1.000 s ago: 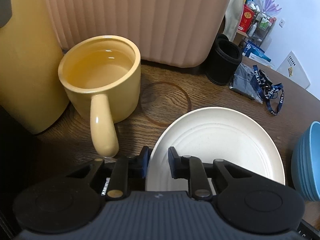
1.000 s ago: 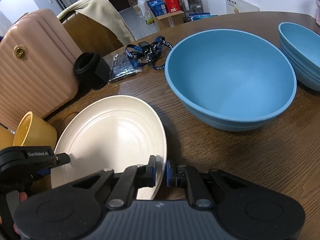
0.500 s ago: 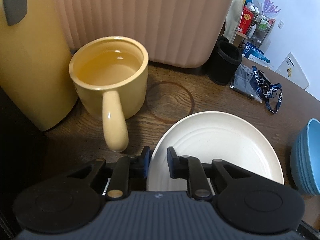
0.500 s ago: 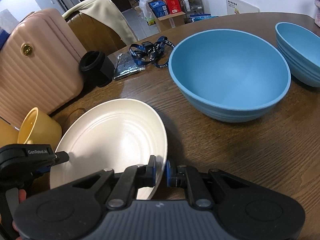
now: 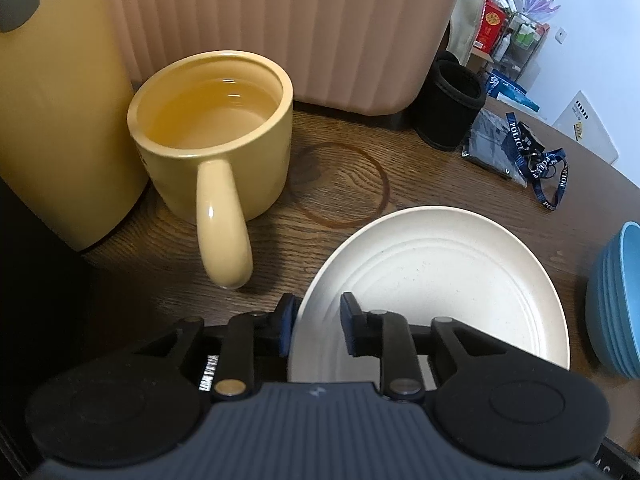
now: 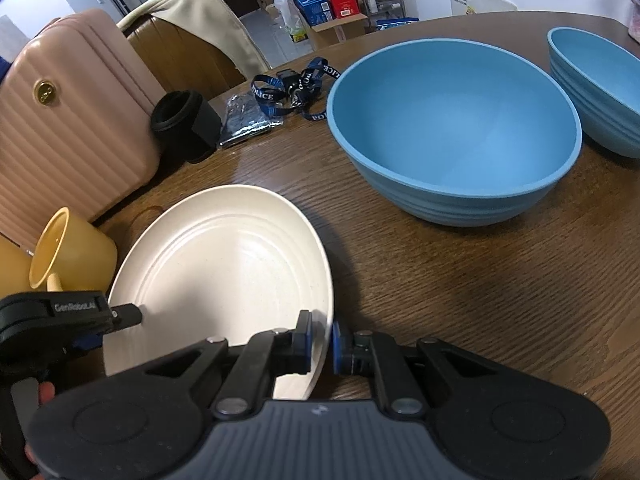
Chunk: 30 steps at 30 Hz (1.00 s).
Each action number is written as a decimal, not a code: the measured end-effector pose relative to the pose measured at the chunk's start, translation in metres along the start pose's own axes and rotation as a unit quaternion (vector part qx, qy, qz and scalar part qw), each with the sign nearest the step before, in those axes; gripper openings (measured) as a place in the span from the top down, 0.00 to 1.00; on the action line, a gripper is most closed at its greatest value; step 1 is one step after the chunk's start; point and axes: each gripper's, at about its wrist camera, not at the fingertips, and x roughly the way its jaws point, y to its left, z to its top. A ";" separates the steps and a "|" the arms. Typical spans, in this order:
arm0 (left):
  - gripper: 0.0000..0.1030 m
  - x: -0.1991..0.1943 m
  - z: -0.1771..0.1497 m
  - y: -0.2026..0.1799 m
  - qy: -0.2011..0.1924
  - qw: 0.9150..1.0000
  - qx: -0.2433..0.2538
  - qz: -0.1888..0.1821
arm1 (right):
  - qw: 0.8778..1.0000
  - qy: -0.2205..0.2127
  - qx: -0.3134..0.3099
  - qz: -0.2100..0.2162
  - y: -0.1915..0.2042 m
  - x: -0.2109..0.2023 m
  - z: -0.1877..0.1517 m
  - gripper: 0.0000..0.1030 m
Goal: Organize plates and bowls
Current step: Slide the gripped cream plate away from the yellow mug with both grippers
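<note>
Left wrist view: the left gripper (image 5: 315,320) has just been opening; its fingers (image 5: 352,320) straddle the near rim of the cream plate (image 5: 440,276) with a visible gap, released. A yellow mug (image 5: 212,132) stands beside the plate, in front of a pink suitcase (image 5: 280,20).

Right wrist view: the right gripper (image 6: 320,340) is clenched on the plate's near rim. The plate lies on the worktop (image 6: 460,280), near a large blue bowl (image 6: 452,128); a second blue bowl (image 6: 596,88) sits toward the worktop's far right edge.
</note>
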 end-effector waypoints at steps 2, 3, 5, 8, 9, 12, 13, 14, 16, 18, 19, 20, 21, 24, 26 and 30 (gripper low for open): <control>0.73 0.001 0.001 -0.002 -0.001 1.000 -0.001 0.001 | 1.000 0.001 -0.003 0.000 0.000 0.001 0.001 0.91; 0.73 0.002 0.001 -0.002 -0.001 1.000 0.000 0.000 | 1.000 0.002 -0.004 0.000 0.000 0.001 0.001 0.90; 0.73 0.002 0.001 -0.004 -0.004 1.000 0.004 0.000 | 1.000 0.005 -0.006 0.000 0.001 0.000 0.001 0.90; 0.76 0.000 -0.001 -0.002 -0.010 1.000 0.002 -0.004 | 1.000 0.005 -0.010 -0.002 0.002 0.001 0.002 0.90; 0.77 0.000 -0.001 -0.001 -0.010 1.000 -0.001 -0.006 | 1.000 0.004 -0.010 -0.002 0.003 0.001 0.002 0.90; 0.78 -0.004 -0.003 0.000 -0.019 1.000 -0.001 -0.007 | 1.000 -0.001 -0.006 -0.001 0.002 0.000 -0.001 0.90; 0.78 -0.005 -0.003 0.000 -0.021 1.000 0.001 -0.005 | 1.000 -0.002 -0.005 0.000 0.002 -0.001 -0.001 0.90; 0.78 -0.006 -0.004 -0.001 -0.024 1.000 0.003 -0.002 | 1.000 -0.004 -0.004 0.001 0.001 -0.001 -0.003 0.90; 0.78 -0.007 -0.005 0.000 -0.027 1.000 0.004 -0.001 | 1.000 -0.008 -0.004 0.004 0.001 -0.003 -0.005 0.90; 0.80 -0.010 -0.006 0.001 -0.032 0.999 0.005 -0.003 | 1.000 -0.011 -0.005 0.004 0.001 -0.005 -0.007 0.90; 0.80 -0.011 -0.007 0.002 -0.034 0.999 0.004 -0.004 | 1.000 -0.013 -0.006 0.004 0.001 -0.006 -0.007 0.90; 0.81 -0.012 -0.007 0.002 -0.035 0.999 0.003 -0.006 | 1.000 -0.015 -0.005 0.004 0.000 -0.008 -0.008 0.90; 0.81 -0.014 -0.007 0.003 -0.036 0.999 0.002 -0.007 | 1.000 -0.017 -0.004 0.005 0.000 -0.009 -0.007 0.90; 0.81 -0.018 -0.006 0.002 -0.041 0.999 0.003 -0.007 | 1.000 -0.022 -0.004 0.006 0.001 -0.013 -0.008 0.90; 0.83 -0.021 -0.007 0.003 -0.045 0.999 0.002 -0.008 | 1.000 -0.025 -0.005 0.007 0.001 -0.017 -0.009 0.90; 0.86 -0.024 -0.009 0.006 -0.045 0.999 -0.001 -0.010 | 1.000 -0.029 -0.004 0.009 -0.001 -0.023 -0.011 0.90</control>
